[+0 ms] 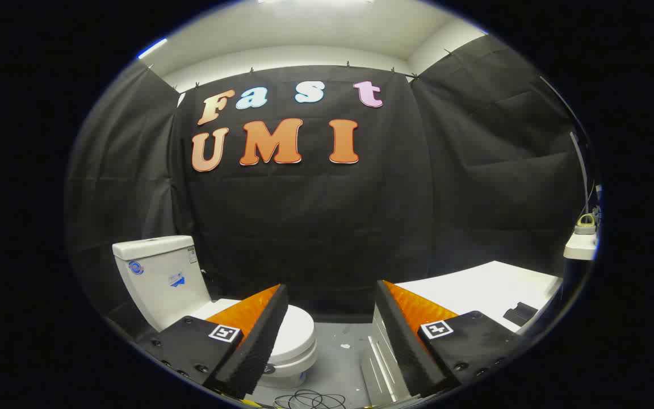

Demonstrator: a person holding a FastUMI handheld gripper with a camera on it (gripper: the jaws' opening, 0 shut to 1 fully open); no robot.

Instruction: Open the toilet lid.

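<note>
A white toilet stands low on the floor beyond my left finger. Its tank rises behind, with stickers on the side facing me. The lid lies flat and closed on the bowl, partly hidden by my left finger. My gripper is open, with a wide gap and nothing between the fingers. It hangs above and in front of the toilet, well apart from the lid. My right finger points toward the table side.
A white table with a dark flat object stands beyond the right finger, its drawer front facing the toilet. A small white shelf carries a small object. Black cables coil on the grey floor.
</note>
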